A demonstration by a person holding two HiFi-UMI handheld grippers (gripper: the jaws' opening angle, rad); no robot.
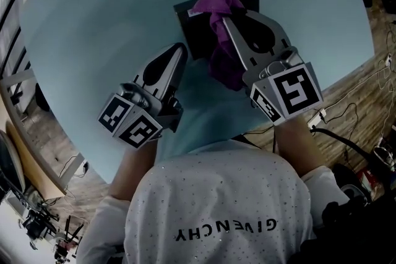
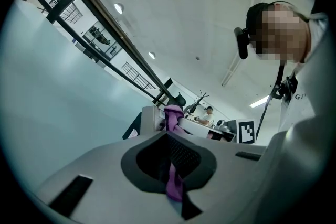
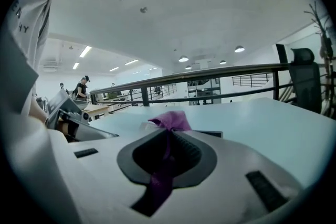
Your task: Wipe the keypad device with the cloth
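— Toward the far edge of the round pale table [image 1: 93, 21], about midway across, what sits there?

— The black keypad device [image 1: 189, 34], flat on the surface and well back from the near edge.

— And the 2 grippers?

— The right gripper [image 1: 228, 25] reaches over the device from the near-right side, its jaws clamped on the purple cloth [image 1: 218, 2]. 1 bunch of cloth stands up past the tips on the device's top. The rest hangs over the device's near edge toward the table. The left gripper [image 1: 179, 51] lies by the device's near-left corner with its jaws together. I cannot tell whether it touches the device.

— Is the left one holding anything?

— Its own view shows a thin purple strip [image 2: 173, 183] in the slit between the jaws. It could be a pinched fold or cloth seen beyond them, and I cannot tell which.

— What could go wrong from here?

— My judgement: nothing visibly pins the device, so a firm stroke could shove it toward the far edge unless the left gripper braces it. The cloth is held as a narrow bunch, so the hard jaw tips rather than fabric may meet the keys. The hanging tail could also catch a corner and drag the device along.
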